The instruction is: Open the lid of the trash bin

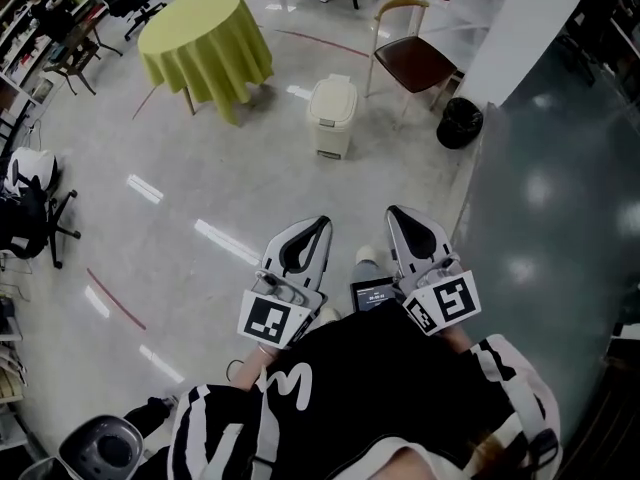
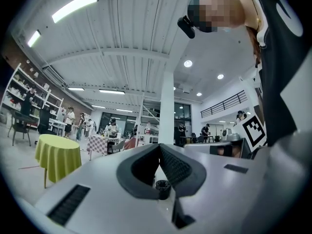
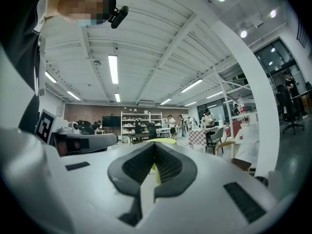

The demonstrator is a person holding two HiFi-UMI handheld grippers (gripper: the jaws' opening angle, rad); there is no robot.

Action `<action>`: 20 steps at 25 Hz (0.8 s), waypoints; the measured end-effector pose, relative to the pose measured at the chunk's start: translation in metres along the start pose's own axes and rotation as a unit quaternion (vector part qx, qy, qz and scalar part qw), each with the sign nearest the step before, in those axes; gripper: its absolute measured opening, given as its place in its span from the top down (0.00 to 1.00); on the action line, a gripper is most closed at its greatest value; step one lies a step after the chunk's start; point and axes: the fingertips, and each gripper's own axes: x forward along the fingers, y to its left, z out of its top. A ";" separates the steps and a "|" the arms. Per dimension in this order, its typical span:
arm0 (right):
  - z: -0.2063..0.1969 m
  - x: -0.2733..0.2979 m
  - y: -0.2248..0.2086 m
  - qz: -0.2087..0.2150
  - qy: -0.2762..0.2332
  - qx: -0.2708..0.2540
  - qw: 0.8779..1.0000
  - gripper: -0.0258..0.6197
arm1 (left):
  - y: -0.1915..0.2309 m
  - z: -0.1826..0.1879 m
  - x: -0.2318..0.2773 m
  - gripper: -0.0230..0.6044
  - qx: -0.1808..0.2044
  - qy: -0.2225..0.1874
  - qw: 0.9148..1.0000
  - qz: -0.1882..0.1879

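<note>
The trash bin [image 1: 331, 116] is a small cream one with its lid down. It stands on the pale floor well ahead of me, in the head view only. My left gripper [image 1: 324, 222] and right gripper [image 1: 391, 210] are held close to my body, side by side, pointing toward the bin and far short of it. In the left gripper view the left gripper [image 2: 159, 146] has its jaws meeting at the tip with nothing between them. The right gripper [image 3: 155, 145] looks the same in its own view.
A round table with a yellow-green cloth [image 1: 205, 38] stands left of the bin. A wooden chair [image 1: 412, 60] and a small black bin [image 1: 459, 123] are to its right. A grey partition [image 1: 560, 218] runs along my right. An office chair [image 1: 30, 208] is at far left.
</note>
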 end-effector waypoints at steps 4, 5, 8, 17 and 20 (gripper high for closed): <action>0.002 0.022 -0.026 0.005 -0.004 -0.001 1.000 0.96 | 0.014 0.000 0.032 0.95 0.005 -0.006 1.000 0.003; 0.004 0.028 -0.032 0.006 -0.004 -0.001 1.000 0.96 | 0.019 0.002 0.039 0.95 0.006 -0.007 1.000 0.004; 0.007 0.047 -0.049 0.007 -0.006 0.001 1.000 0.96 | 0.033 0.002 0.061 0.95 0.006 -0.008 1.000 0.008; 0.012 0.090 -0.087 0.017 -0.006 0.005 1.000 0.96 | 0.065 0.002 0.110 0.95 0.005 -0.003 1.000 0.016; 0.014 0.102 -0.104 0.017 -0.008 0.005 1.000 0.96 | 0.073 0.002 0.128 0.95 0.008 -0.004 1.000 0.018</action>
